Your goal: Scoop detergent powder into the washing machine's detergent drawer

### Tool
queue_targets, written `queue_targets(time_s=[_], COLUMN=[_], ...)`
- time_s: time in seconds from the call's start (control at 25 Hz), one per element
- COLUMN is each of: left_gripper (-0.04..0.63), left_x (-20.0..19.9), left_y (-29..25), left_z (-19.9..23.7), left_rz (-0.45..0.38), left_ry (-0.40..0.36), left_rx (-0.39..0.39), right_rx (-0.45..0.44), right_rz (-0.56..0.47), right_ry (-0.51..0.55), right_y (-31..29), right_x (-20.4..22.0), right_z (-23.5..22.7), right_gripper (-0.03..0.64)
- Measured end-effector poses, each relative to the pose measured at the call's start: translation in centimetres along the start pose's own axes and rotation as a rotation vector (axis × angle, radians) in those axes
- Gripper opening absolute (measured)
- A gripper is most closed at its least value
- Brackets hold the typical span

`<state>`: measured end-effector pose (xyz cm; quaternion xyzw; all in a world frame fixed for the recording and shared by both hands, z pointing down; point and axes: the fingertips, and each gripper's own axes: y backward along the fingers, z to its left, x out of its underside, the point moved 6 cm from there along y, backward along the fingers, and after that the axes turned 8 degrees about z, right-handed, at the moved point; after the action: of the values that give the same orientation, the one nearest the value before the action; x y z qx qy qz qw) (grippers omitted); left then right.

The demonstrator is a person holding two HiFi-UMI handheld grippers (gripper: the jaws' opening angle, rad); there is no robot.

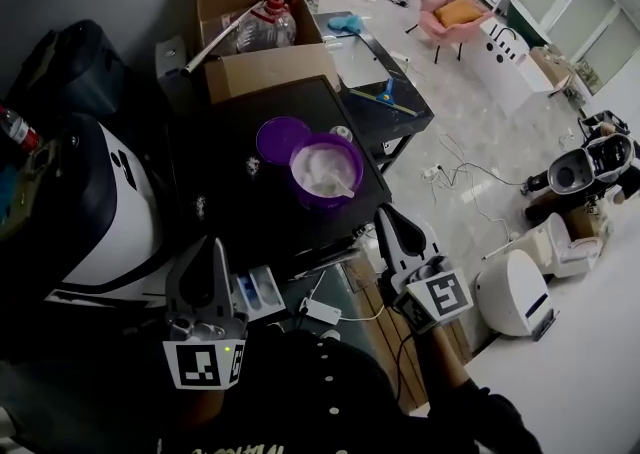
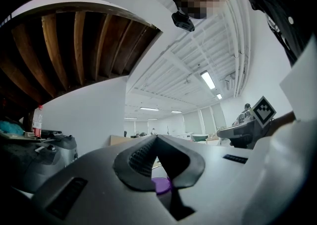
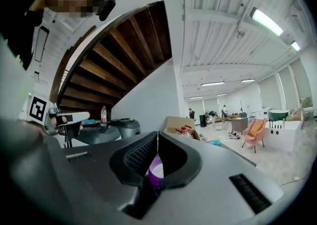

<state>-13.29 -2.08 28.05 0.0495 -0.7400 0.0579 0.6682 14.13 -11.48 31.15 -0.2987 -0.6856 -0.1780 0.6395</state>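
The white-and-black washing machine (image 1: pixel 110 212) fills the left of the head view. Its detergent drawer (image 1: pixel 258 294) stands pulled out at the lower edge, with a blue compartment showing. To the right of the machine is a dark tabletop (image 1: pixel 240 202), and an open cardboard box (image 1: pixel 260 72) sits at its far side.

The 2 claws hover at the near edge of the tabletop, well apart from each other. The left claw (image 1: pixel 207 246) hangs just beside the drawer, which lies to its right. In the left gripper view the left claw (image 2: pixel 157 137) has its jaws together at the tips with nothing gripped. The right claw (image 1: pixel 386 212) points toward the tabletop from the near right. In the right gripper view the right claw (image 3: pixel 157 134) has its jaws closed against each other and empty.

The purple detergent tub (image 1: pixel 322 201) stands open on the tabletop beyond the right claw, near it but not touching. In the right gripper view the tub (image 3: pixel 154 172) shows straight ahead, low in the slot behind the closed jaws. It holds white powder (image 1: pixel 318 170), and a white scoop (image 1: pixel 343 187) lies in the powder. The tub's purple lid (image 1: pixel 282 138) lies flat on the tabletop, touching the tub's far left side. In the left gripper view, a purple disc (image 2: pixel 161 185) shows low behind the jaws.
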Motion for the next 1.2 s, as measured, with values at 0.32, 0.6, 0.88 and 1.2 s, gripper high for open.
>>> queue_targets(time_s=[0.32,0.6,0.88,1.2], left_gripper=[0.005,0.005,0.005,0.005], left_x=[-0.1,-0.3,0.2,0.2], left_y=[-0.3,-0.1,0.3,0.5], left_z=[0.9,1.3,1.4,1.7], left_rz=[0.022,0.020,0.031,0.029], left_ry=[0.012,0.005,0.009,0.011], left_rx=[-0.031,-0.053,-0.049,-0.051], right_rx=[0.143,0.168,0.161,0.147], right_rz=[-0.112,-0.121,-0.110,-0.109], right_ry=[0.022,0.019,0.053,0.063], right_y=[4.5,5.5,5.1,4.5], right_x=[-1.6,-1.6,-1.5,-1.7], right_z=[-1.3,-1.6,-0.9,-0.2], right_gripper=[0.032,0.032,0.029,0.029])
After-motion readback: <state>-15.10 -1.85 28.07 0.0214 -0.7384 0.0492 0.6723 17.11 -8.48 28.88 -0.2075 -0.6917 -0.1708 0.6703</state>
